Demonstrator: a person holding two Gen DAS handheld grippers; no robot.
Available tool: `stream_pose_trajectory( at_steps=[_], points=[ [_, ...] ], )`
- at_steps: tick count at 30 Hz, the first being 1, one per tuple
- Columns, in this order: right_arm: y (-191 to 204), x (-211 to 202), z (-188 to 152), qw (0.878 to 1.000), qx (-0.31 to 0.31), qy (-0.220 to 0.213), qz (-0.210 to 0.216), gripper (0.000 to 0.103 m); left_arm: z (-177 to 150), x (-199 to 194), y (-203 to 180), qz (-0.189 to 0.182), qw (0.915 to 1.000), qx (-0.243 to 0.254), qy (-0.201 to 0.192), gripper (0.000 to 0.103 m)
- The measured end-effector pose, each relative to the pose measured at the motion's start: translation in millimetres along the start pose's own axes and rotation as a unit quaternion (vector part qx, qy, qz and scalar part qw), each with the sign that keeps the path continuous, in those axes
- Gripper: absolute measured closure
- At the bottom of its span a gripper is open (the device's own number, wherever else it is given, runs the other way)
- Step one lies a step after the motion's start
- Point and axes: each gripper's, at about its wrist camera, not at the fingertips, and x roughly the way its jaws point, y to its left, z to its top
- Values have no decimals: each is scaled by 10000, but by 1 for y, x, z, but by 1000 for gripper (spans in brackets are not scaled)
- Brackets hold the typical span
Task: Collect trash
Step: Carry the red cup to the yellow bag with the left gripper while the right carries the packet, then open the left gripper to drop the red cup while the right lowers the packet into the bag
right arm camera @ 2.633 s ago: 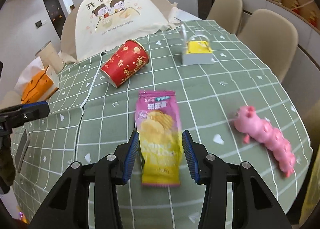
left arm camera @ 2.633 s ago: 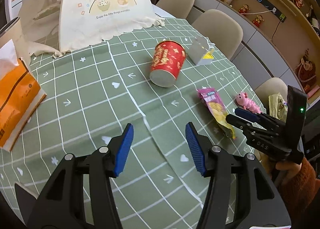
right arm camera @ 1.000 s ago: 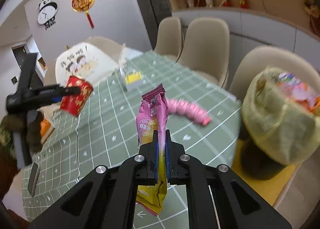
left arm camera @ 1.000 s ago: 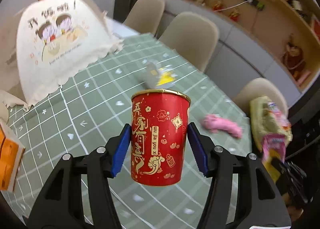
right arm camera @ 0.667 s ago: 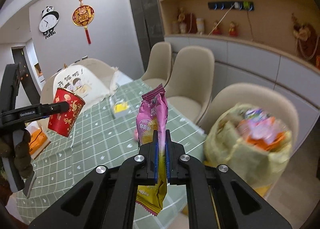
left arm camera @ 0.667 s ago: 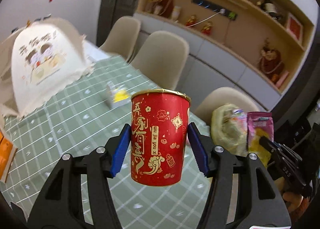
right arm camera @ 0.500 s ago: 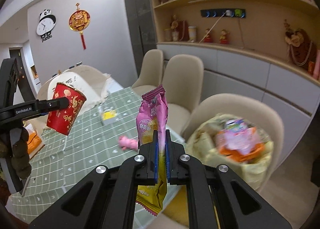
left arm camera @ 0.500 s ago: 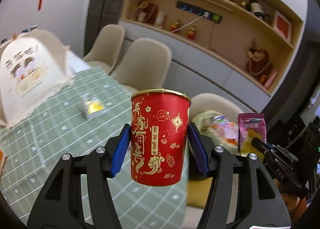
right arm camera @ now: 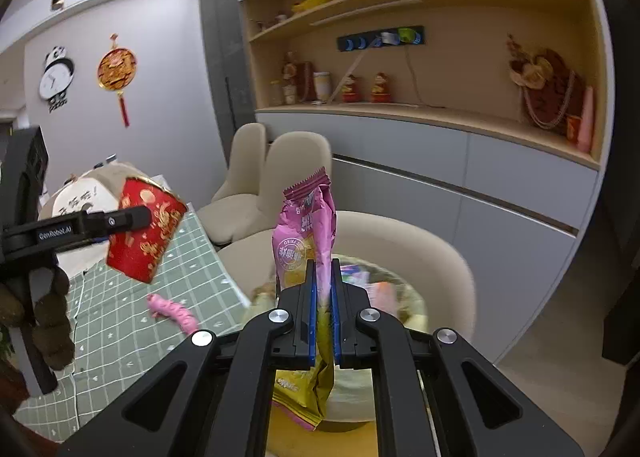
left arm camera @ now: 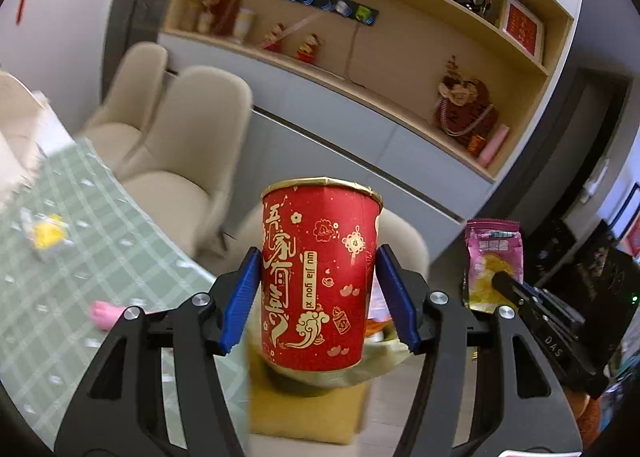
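My left gripper (left arm camera: 319, 299) is shut on a red paper cup (left arm camera: 318, 277) with gold print, held upright in the air; the same cup (right arm camera: 145, 229) shows at the left of the right wrist view. My right gripper (right arm camera: 324, 321) is shut on a pink and yellow snack wrapper (right arm camera: 306, 233), which stands up between the blue pads and hangs below them. That wrapper (left arm camera: 494, 261) also shows at the right in the left wrist view. Just behind and below both grippers sits a trash bin lined with a yellowish bag (right arm camera: 404, 297), full of wrappers and mostly hidden.
A beige chair (right arm camera: 436, 257) curves behind the bin. The table with its green checked cloth (left arm camera: 80, 257) lies to the left, with a pink toy (right arm camera: 174, 309) and a small white and yellow box (left arm camera: 46, 237). Shelves and grey cabinets (right arm camera: 480, 193) line the wall.
Both grippers have swung away from the table toward the trash bin, carrying the cup and the wrapper. The bin now sits close under them and the table has slid off to the left.
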Motion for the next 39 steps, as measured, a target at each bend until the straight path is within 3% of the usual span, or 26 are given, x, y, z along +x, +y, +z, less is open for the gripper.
stream_pose_trajectory(
  at_steps=[6, 14, 19, 24, 32, 39],
  points=[
    [-48, 3, -1, 9998, 177, 8, -117, 95, -4, 59, -24, -86, 9991, 110, 390, 47],
    [-91, 15, -19, 9981, 537, 211, -219, 95, -21, 145, -47, -21, 9923, 194, 1225, 47],
    [-111, 20, -29, 9964, 704, 330, -333, 95, -42, 200, -65, 229, 9777, 633, 1989, 49],
    [-132, 25, -35, 9940, 890, 434, -456, 95, -55, 233, -68, 293, 9678, 623, 2420, 48],
    [-144, 41, -46, 9922, 949, 687, -420, 95, -51, 240, -78, 233, 9714, 722, 2249, 42],
    [-129, 71, -35, 9934, 900, 710, -88, 95, -33, 192, -77, 95, 9799, 836, 1807, 35]
  ],
)
